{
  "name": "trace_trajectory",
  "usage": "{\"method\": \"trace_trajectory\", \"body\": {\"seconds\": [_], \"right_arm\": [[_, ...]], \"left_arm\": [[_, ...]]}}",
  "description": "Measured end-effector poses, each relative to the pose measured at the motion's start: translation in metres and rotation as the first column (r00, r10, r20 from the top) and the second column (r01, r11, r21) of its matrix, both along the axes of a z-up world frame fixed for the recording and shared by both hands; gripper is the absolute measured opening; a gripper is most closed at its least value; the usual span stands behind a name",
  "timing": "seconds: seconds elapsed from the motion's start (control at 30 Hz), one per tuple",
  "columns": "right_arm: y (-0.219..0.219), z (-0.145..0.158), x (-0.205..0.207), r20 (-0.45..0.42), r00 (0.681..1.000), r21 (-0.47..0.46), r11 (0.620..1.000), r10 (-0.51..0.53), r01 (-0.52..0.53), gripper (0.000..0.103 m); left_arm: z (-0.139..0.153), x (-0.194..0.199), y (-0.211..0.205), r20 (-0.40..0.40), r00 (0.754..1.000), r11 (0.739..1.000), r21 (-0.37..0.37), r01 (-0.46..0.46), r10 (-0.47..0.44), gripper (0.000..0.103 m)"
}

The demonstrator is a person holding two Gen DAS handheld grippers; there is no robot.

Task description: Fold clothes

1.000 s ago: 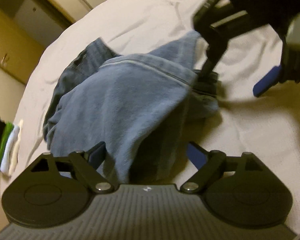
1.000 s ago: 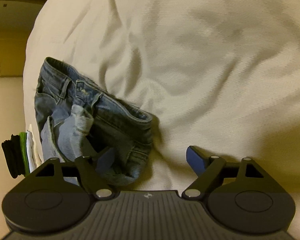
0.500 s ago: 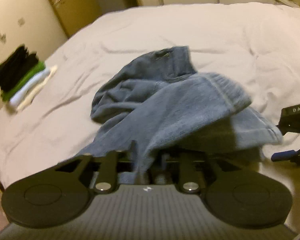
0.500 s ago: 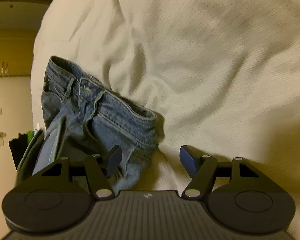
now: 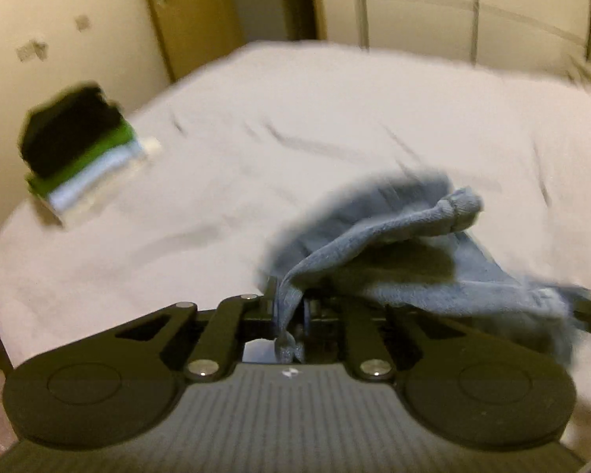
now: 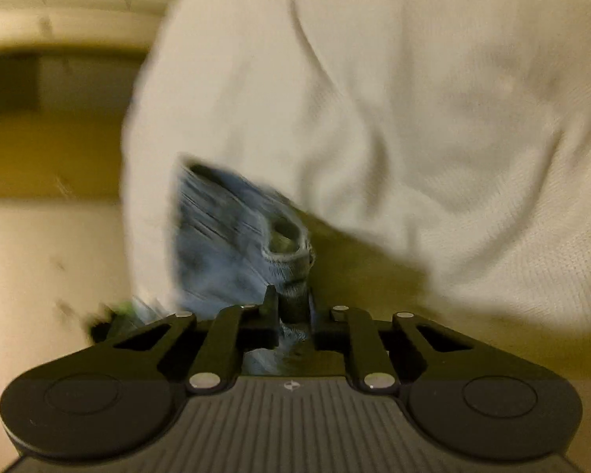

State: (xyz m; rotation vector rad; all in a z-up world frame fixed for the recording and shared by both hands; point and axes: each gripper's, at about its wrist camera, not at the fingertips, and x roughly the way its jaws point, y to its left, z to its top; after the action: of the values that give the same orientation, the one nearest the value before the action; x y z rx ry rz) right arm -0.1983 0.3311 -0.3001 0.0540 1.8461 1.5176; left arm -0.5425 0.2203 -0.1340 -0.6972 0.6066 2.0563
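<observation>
Bed [image 5: 335, 126] looks mostly open; folded stack [image 5: 82, 149] blocks far-left edge.

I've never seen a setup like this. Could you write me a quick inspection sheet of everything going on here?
Surface: bed with white cover, creased.
Job's things: blue jeans, bunched, partly lifted.
Clutter: folded stack of clothes, black, green and white, near the bed's far left edge.
Grippers: left gripper shut on denim; right gripper closing, denim pinched between its jaws.
Cables: nothing seen.
Surroundings: pale wall, wooden cupboard; blurred.
</observation>
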Motion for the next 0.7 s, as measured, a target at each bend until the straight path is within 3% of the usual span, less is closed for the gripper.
{"method": "trace_trajectory", "body": {"seconds": [0.13, 0.3, 0.4, 0.47, 0.5, 0.57, 0.6, 0.67, 0.7], "right_arm": [[-0.016, 0.062, 0.006, -0.052, 0.991, 0.143, 0.982, -0.121, 0.127, 0.013], [-0.066, 0.141, 0.010, -0.085, 0.965, 0.327, 0.908, -0.249, 0.263, 0.013], [-0.127, 0.179, 0.019, -0.070, 0.948, 0.432, 0.847, -0.311, 0.310, 0.013], [-0.169, 0.194, 0.019, 0.008, 0.956, 0.464, 0.847, -0.295, 0.258, 0.015], [-0.186, 0.196, 0.015, 0.070, 0.962, 0.446, 0.870, -0.266, 0.208, 0.018], [-0.214, 0.188, 0.006, 0.169, 0.966, 0.340, 0.932, -0.194, 0.128, 0.050], [-0.227, 0.179, 0.005, 0.201, 0.964, 0.267, 0.957, -0.172, 0.114, 0.055], [-0.247, 0.162, 0.004, 0.256, 0.955, 0.149, 0.982, -0.153, 0.117, 0.056], [-0.258, 0.154, 0.004, 0.282, 0.949, 0.089, 0.989, -0.140, 0.120, 0.056]], "left_arm": [[0.068, -0.048, 0.021, -0.150, 0.986, 0.994, 0.078, 0.080, -0.068, 0.007], [0.146, -0.090, 0.021, -0.173, 0.978, 0.960, 0.236, 0.152, -0.112, 0.007], [0.172, -0.108, 0.009, -0.195, 0.973, 0.942, 0.285, 0.179, -0.126, 0.008], [0.172, -0.127, 0.003, -0.173, 0.979, 0.952, 0.267, 0.148, -0.104, 0.014], [0.169, -0.139, 0.002, -0.152, 0.984, 0.961, 0.245, 0.125, -0.089, 0.021], [0.142, -0.167, 0.005, -0.055, 0.998, 0.992, 0.115, 0.045, -0.039, 0.038], [0.124, -0.178, 0.004, 0.002, 1.000, 0.999, 0.048, 0.012, -0.012, 0.038], [0.086, -0.191, -0.008, 0.118, 0.991, 0.997, -0.068, -0.048, 0.055, 0.037], [0.071, -0.189, -0.018, 0.129, 0.988, 0.991, -0.111, -0.071, 0.085, 0.035]]}}
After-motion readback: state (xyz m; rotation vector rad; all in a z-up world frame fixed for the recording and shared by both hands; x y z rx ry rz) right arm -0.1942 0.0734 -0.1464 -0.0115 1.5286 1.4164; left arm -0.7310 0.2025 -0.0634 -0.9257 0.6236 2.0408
